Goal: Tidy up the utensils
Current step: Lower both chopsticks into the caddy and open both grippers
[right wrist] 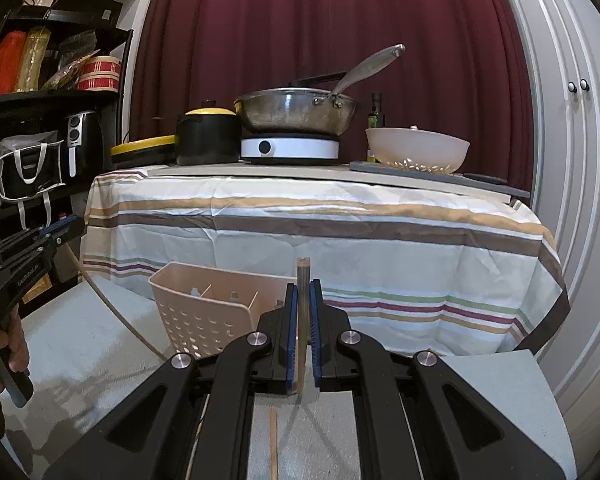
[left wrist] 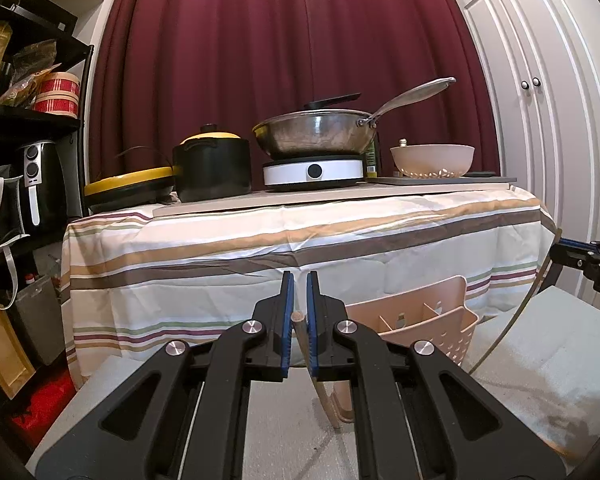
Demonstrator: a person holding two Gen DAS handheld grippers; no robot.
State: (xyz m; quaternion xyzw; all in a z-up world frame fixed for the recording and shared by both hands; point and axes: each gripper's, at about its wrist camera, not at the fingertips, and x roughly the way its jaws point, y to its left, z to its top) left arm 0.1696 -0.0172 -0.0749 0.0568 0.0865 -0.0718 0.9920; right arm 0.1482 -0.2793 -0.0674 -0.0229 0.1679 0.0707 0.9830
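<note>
My left gripper (left wrist: 299, 284) is shut on a wooden utensil handle (left wrist: 300, 326); its wider wooden end (left wrist: 329, 404) hangs below the jaws over the grey surface. The beige perforated utensil caddy (left wrist: 424, 324) with several compartments stands just right of it. My right gripper (right wrist: 304, 292) is shut on an upright wooden stick (right wrist: 302, 280) whose top pokes above the fingertips. The caddy (right wrist: 204, 312) is to its left in the right wrist view. A second thin wooden stick (right wrist: 274, 440) lies on the surface below the right gripper.
A table with a striped cloth (left wrist: 300, 248) stands behind, carrying a pan on a hob (left wrist: 316, 136), a black pot (left wrist: 212, 168) and a colander bowl (left wrist: 432, 160). Black shelves (left wrist: 28, 128) fill the left. White cupboard doors (left wrist: 540, 100) are at right.
</note>
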